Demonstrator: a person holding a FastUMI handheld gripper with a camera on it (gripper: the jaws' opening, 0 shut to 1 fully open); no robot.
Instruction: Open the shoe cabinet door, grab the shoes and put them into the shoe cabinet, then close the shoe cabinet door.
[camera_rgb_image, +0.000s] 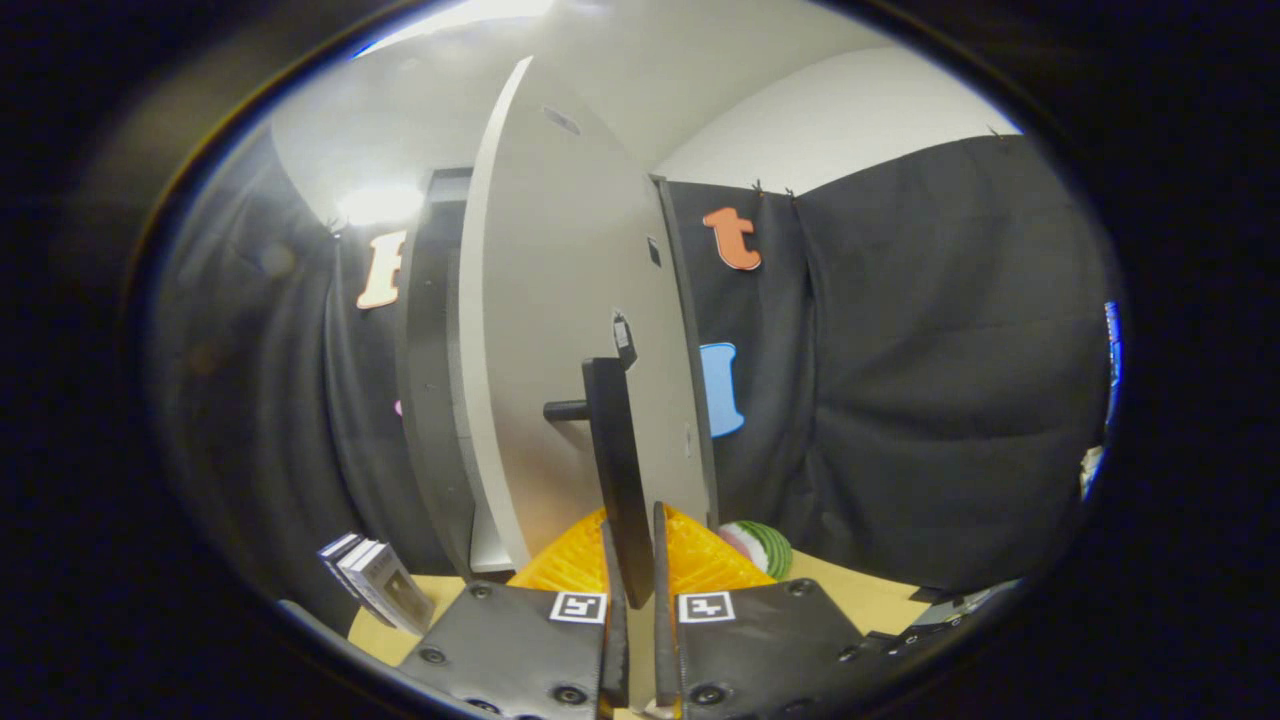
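Two fingers (632, 575) pinch nearly shut on the door handle (617, 460) at twelve o'clock, so the cabinet door (560, 330) seems mid-opening; next, swing it wider.

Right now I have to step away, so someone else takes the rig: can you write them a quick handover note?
Gripper: fingers closed on the dark bar handle of the shoe cabinet door.
Door: swung partly open, seen nearly edge-on; cabinet body behind it.
Shoes: not spotted from here.
Done: door gripped and partly opened.
Left: finish opening, load the shoes, close the door.
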